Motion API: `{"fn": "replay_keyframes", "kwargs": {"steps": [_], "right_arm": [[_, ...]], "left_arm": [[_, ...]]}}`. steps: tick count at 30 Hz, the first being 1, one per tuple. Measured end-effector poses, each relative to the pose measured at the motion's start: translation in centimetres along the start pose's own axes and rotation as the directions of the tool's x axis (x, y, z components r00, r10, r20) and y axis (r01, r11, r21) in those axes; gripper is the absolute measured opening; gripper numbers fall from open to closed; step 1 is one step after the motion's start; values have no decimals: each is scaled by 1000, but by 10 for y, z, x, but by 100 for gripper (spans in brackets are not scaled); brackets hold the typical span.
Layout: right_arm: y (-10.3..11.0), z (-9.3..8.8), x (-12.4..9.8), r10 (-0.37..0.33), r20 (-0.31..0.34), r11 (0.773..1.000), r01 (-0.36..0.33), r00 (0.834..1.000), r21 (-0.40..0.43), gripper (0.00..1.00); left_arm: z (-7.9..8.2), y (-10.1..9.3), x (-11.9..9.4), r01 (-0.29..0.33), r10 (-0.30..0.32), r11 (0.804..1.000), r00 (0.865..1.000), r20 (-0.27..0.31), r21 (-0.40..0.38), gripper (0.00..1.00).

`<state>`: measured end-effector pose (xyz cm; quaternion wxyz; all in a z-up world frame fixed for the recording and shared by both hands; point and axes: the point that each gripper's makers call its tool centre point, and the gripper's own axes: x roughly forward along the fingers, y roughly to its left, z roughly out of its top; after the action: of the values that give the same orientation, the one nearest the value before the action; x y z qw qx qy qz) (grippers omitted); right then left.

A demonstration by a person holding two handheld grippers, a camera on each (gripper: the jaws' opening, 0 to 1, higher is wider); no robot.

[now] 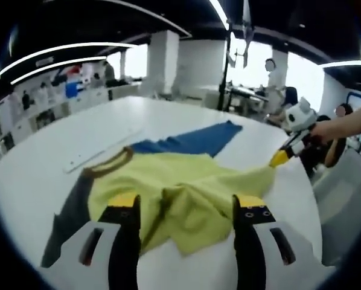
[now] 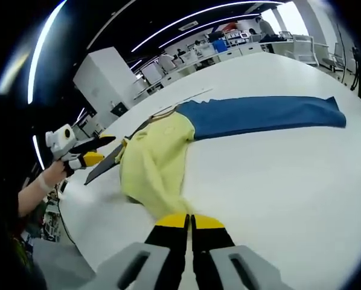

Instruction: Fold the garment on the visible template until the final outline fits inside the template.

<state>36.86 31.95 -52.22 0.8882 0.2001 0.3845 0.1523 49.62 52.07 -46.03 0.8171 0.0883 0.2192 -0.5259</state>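
1. The left tongs (image 1: pixel 183 211) rise from the bottom centre of the left gripper view, spread wide, with bunched yellow cloth lying between the two arms and nothing pinched
2. The right tongs (image 2: pixel 189 222) stand at the bottom centre of the right gripper view, pressed together on the yellow corner of the garment (image 2: pixel 162 157); in the left gripper view the same tongs come in from the right edge, tip at the cloth's far corner
3. The garment lies on the white table (image 2: pixel 277 181), yellow body in the middle of both views, a blue part stretched flat toward the upper right, a dark grey part trailing to the lower left of the left gripper view
4. Progress, as I judge it: early to middle. The yellow body is gathered and partly turned over, but the blue and grey parts lie unfolded
5. I cannot make out the template outline for certain; a pale strip (image 1: pixel 99 151) lies at left centre
6. The long axis runs from the grey end at lower left to the blue end at upper right
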Motion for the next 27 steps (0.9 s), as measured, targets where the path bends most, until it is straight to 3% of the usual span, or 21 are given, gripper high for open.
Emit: {"fn": "replay_keyframes", "kwargs": {"steps": [3,7,10,14,18,27], "right_arm": [[-1,0,0,-1,-1,1000,1,1000,1,0],[-1,-2,1,-1,-6,1000,1,1000,1,0],[-1,-2,1,-1,-8,1000,1,1000,-1,0],[-1,-1,1,-2,-2,1000,2,1000,12,0],[0,-2,2,-1,-5,1000,1,1000,9,0],[-2,-1,2,2,-8,1000,-2,1000,8,0]], "left_arm": [[-3,-1,-2,-8,8,1000,1000,-4,-5,59],[-10,-1,-7,-11,10,999,1000,-12,-33,50],[-17,-2,-9,-19,18,999,1000,-22,-38,52],[-33,-4,-10,-8,3,996,998,-56,-89,38],[-48,0,-8,-21,11,994,996,-88,-111,35],[-67,8,-6,-51,29,984,991,-128,-171,22]]}}
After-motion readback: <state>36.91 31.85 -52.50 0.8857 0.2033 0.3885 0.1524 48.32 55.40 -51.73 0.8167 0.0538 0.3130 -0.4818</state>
